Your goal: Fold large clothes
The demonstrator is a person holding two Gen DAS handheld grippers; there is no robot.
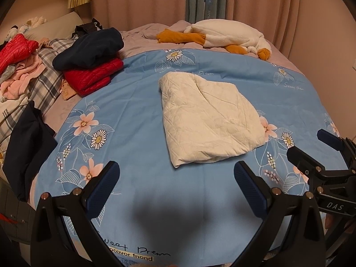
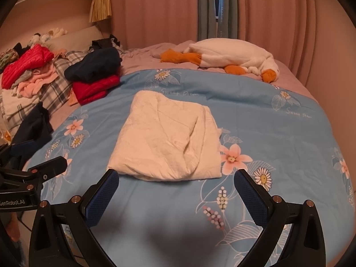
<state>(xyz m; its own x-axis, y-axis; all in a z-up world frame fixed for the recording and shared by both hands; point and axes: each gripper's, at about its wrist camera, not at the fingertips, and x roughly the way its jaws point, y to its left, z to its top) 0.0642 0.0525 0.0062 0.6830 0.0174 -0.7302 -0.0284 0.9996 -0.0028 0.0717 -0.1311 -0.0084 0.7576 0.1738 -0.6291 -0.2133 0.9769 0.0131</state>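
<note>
A cream quilted garment [image 1: 209, 115] lies folded into a rough rectangle in the middle of the blue flowered bedspread [image 1: 138, 102]; it also shows in the right wrist view [image 2: 169, 140]. My left gripper [image 1: 176, 174] is open and empty, just short of the garment's near edge. My right gripper [image 2: 176, 182] is open and empty, close above the garment's near edge. The right gripper shows at the right edge of the left wrist view [image 1: 311, 146], and the left gripper at the left edge of the right wrist view [image 2: 37, 155].
A stack of folded clothes, dark navy [image 1: 89, 49] on red [image 1: 93, 77], sits at the bedspread's far left corner. A loose pile of red and pink clothes [image 1: 17, 66] lies further left. A dark garment [image 1: 29, 153] hangs at the left edge. A goose plush [image 1: 224, 35] lies at the back.
</note>
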